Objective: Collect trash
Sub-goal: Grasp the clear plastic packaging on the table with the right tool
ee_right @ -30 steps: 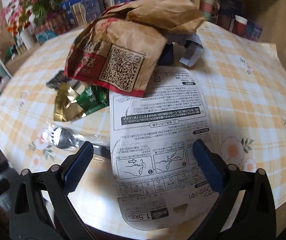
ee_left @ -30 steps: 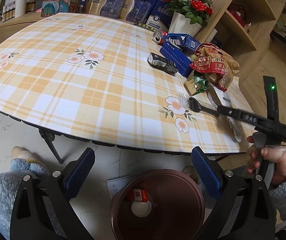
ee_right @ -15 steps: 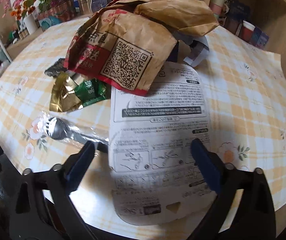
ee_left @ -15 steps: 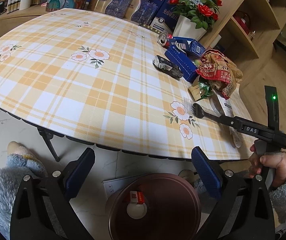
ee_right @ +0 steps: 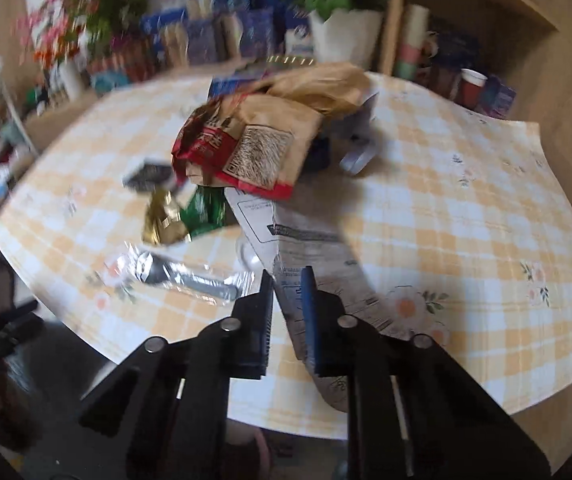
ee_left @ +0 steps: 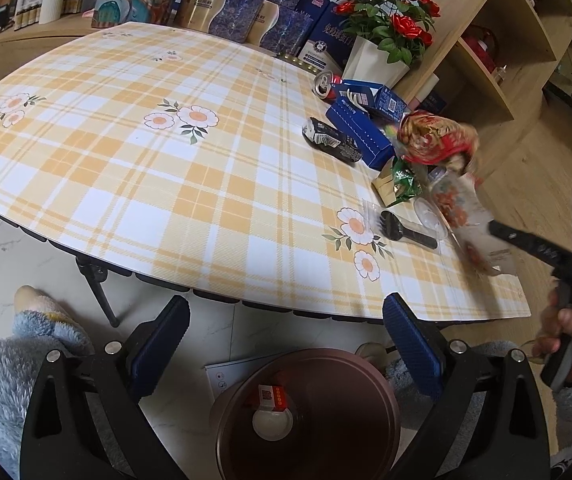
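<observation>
Trash is all bunched up at the right end of the table (ee_left: 134,168), that big yellow plaid one with the flowers, while the bin (ee_left: 314,416) sits on the floor just under the near edge, close to the person's knees. Biggest piece in the pile is the brown paper bag (ee_right: 262,140), then the flat printed card (ee_right: 306,248) that runs out from under it toward the table edge, long axis pointing pretty much straight back at the right gripper (ee_right: 286,320). Next to that there's a wrapped fork (ee_right: 178,276) lying crosswise, a green-gold wrapper (ee_right: 190,216), a blue box (ee_left: 360,132), and a can (ee_left: 326,84) further back.

Right gripper has just snapped closed and it's pinching the near end of the card edge-on between the pads, with the far end looking like it's still tucked under the bag. The right wrist view is blurry, so things are on the move.

Left gripper (ee_left: 286,344) hangs spread wide with nothing in it, right above the bin, well away from the pile. So the right hand is the one on the job. My guess is the card needs to slide out toward the person, then swing left and down to the bin. Could easily drag the bag along with it.
</observation>
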`<action>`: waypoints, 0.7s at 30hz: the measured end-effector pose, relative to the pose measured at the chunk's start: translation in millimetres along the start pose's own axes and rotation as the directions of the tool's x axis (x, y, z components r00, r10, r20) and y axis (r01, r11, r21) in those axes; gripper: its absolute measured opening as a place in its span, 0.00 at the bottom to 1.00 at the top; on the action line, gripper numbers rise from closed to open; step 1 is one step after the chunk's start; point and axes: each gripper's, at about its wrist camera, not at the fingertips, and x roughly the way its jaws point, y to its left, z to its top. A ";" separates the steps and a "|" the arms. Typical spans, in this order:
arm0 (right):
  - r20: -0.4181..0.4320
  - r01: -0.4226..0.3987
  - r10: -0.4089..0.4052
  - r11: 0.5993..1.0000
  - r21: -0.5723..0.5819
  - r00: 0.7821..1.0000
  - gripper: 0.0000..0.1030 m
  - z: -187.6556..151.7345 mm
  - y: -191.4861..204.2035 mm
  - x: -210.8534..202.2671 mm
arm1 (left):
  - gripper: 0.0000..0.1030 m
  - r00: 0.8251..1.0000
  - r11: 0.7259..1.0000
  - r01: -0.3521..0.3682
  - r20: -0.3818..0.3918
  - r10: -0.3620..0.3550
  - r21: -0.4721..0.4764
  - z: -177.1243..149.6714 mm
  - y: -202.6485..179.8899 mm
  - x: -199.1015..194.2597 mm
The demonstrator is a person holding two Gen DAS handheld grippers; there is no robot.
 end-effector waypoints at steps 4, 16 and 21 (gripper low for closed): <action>0.046 -0.059 0.053 0.988 0.142 0.998 0.12 3.5 -32.5 -23.4 | 0.92 1.000 1.000 0.002 0.002 -0.002 0.000 -0.2 -0.7 -1.6; 0.061 -0.176 0.166 0.889 0.423 0.984 0.11 -22.1 -99.1 -32.5 | 0.92 1.000 1.000 -0.005 0.005 0.005 0.026 -4.0 -6.9 -5.8; 0.034 -0.142 0.139 0.915 0.377 0.990 0.12 -25.2 -90.5 -25.0 | 0.92 1.000 0.998 -0.016 -0.006 0.017 0.053 -5.0 -12.3 -3.1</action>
